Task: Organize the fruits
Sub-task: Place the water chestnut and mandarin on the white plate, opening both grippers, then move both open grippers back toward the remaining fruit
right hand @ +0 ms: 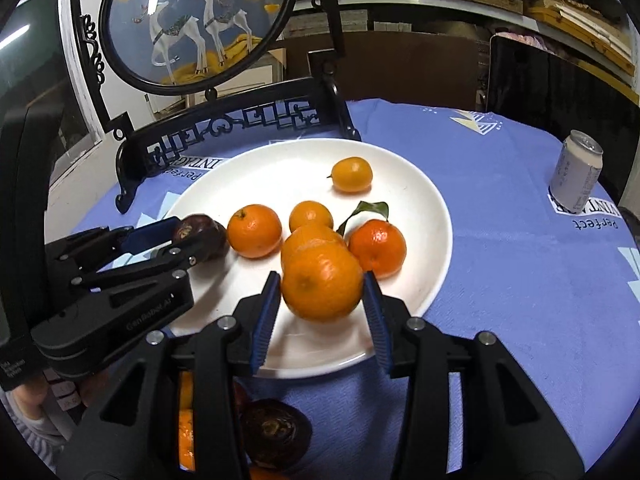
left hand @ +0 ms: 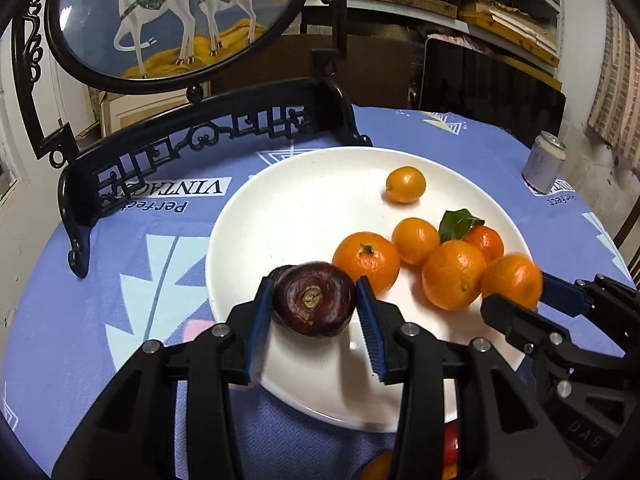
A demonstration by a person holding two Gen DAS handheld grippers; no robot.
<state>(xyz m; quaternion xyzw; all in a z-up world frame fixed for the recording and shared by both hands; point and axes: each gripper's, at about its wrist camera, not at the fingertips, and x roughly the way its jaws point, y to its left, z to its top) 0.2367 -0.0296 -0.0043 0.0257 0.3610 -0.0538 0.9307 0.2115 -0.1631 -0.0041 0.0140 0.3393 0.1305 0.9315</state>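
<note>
The left gripper [left hand: 316, 312] is pointing forward and downward; its 2 blue-padded fingers [left hand: 259, 320] are standing on either side of a dark maroon fruit [left hand: 314, 300], the left pad touching it and a thin gap showing at the right pad; the right gripper [right hand: 322, 302] is angling down likewise, beside the left, its 2 fingers [right hand: 266, 320] flanking an orange [right hand: 322, 282] with the pads just off its skin; a sleeve [right hand: 32, 432] is showing behind the left gripper.
</note>
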